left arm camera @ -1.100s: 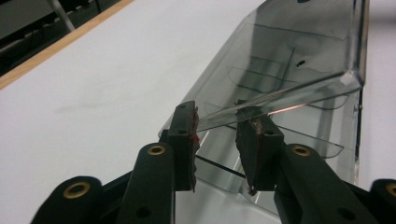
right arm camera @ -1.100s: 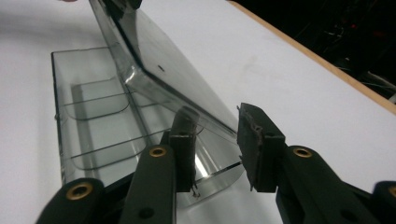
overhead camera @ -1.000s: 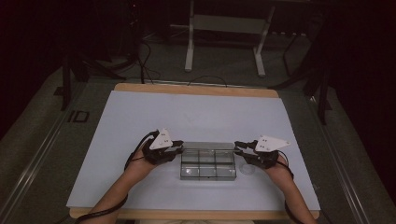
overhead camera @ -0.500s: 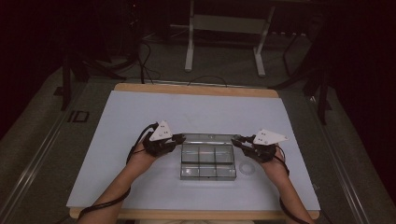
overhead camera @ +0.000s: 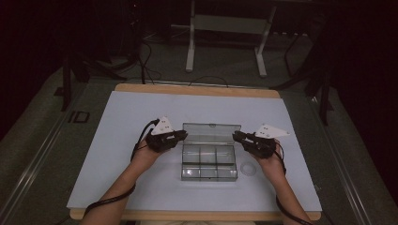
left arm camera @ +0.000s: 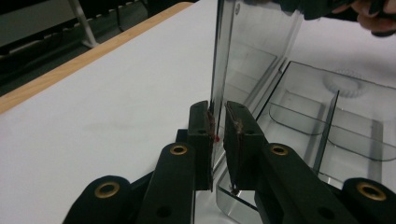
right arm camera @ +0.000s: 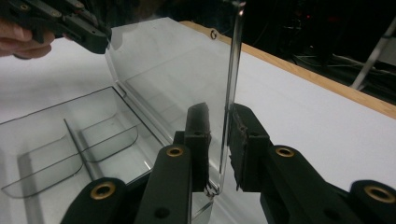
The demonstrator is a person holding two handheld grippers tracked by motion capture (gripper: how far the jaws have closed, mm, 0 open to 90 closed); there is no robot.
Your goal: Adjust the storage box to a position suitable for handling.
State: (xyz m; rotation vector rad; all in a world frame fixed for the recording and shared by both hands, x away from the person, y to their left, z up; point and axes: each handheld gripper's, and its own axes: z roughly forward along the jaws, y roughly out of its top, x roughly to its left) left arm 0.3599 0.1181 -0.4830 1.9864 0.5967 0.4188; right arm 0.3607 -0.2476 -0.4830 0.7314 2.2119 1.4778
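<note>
A clear plastic compartment box (overhead camera: 209, 161) lies mid-table with its hinged lid (overhead camera: 211, 132) standing upright at the far side. My left gripper (overhead camera: 184, 136) is shut on the lid's left edge. In the left gripper view the lid (left arm camera: 243, 51) rises from between the closed jaws of the left gripper (left arm camera: 219, 126), above the empty compartments (left arm camera: 327, 126). My right gripper (overhead camera: 236, 136) is shut on the lid's right edge. In the right gripper view the lid's edge (right arm camera: 233, 60) stands between the pads of the right gripper (right arm camera: 219, 126). Both sets of jaws have just been closing on the lid.
The box rests on a white table (overhead camera: 141, 112) with a wooden rim. A small white toothed disc (overhead camera: 248, 168) lies just right of the box, by my right hand. Metal stand legs and cables sit on the dark floor beyond the table.
The lid has swung from lying flat on the box to standing upright. Both grippers moved with it toward the far side of the box.
</note>
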